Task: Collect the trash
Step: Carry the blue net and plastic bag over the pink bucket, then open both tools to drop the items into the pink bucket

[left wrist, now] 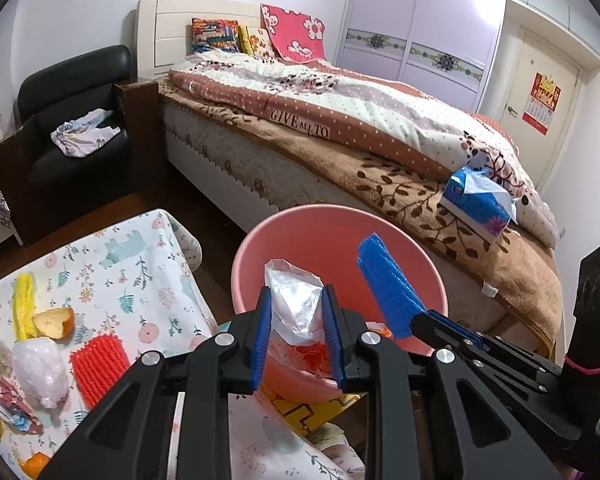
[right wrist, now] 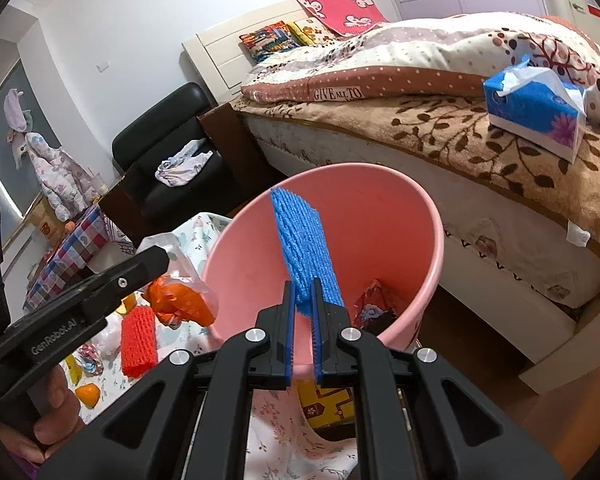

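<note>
My left gripper (left wrist: 296, 300) is shut on a clear plastic bag (left wrist: 296, 304) with orange peel in it, held at the near rim of the pink bin (left wrist: 300, 232). The bag also shows in the right wrist view (right wrist: 184, 300). My right gripper (right wrist: 303, 292) is shut on a blue foam net (right wrist: 302, 240) and holds it upright over the mouth of the pink bin (right wrist: 380, 208). The blue net shows in the left wrist view (left wrist: 388, 284) too. A crumpled red wrapper (right wrist: 374, 308) lies inside the bin.
On the floral tablecloth (left wrist: 140, 264) lie a red foam net (left wrist: 100, 364), a yellow foam net (left wrist: 24, 304), an orange peel piece (left wrist: 56, 322), a white foam net (left wrist: 40, 372) and a wrapper (left wrist: 14, 408). The bed (left wrist: 340, 140) with a tissue pack (left wrist: 480, 204) stands behind the bin. A black armchair (left wrist: 72, 120) stands far left.
</note>
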Action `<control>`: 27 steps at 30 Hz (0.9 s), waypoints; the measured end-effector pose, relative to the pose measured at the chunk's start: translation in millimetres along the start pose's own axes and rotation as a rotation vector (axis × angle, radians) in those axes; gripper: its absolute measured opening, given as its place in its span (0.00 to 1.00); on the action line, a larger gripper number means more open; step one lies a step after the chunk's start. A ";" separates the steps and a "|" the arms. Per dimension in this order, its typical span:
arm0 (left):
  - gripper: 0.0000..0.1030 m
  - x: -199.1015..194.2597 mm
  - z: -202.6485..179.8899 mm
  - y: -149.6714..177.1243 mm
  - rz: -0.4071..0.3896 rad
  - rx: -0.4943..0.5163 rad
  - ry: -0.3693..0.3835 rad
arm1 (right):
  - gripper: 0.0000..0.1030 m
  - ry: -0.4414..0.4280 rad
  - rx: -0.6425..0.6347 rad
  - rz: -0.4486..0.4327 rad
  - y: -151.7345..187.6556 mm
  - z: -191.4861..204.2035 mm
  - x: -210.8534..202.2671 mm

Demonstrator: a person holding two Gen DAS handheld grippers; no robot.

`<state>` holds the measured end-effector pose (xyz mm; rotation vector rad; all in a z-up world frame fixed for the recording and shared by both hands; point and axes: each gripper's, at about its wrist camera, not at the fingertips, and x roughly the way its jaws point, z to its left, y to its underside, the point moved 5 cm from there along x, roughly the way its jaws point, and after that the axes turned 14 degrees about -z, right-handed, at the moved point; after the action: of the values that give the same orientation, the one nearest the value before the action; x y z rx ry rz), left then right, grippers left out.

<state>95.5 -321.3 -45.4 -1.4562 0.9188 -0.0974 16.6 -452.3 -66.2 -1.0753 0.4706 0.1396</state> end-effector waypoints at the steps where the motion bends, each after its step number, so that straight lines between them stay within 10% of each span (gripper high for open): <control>1: 0.23 1.8 -0.8 1.0 0.004 0.001 0.001 | 0.07 0.002 0.002 0.003 0.5 -1.8 1.2; 24: 0.53 11.7 -3.4 14.7 0.045 -0.001 0.002 | 0.09 0.020 0.028 0.041 6.7 -12.5 13.8; 27: 0.53 8.3 -3.2 13.7 0.040 0.005 -0.002 | 0.30 0.026 0.028 0.030 5.9 -11.9 12.3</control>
<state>92.9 -326.3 -60.7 -1.4327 0.9454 -0.0686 22.1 -461.3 -80.9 -1.0441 0.5105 0.1455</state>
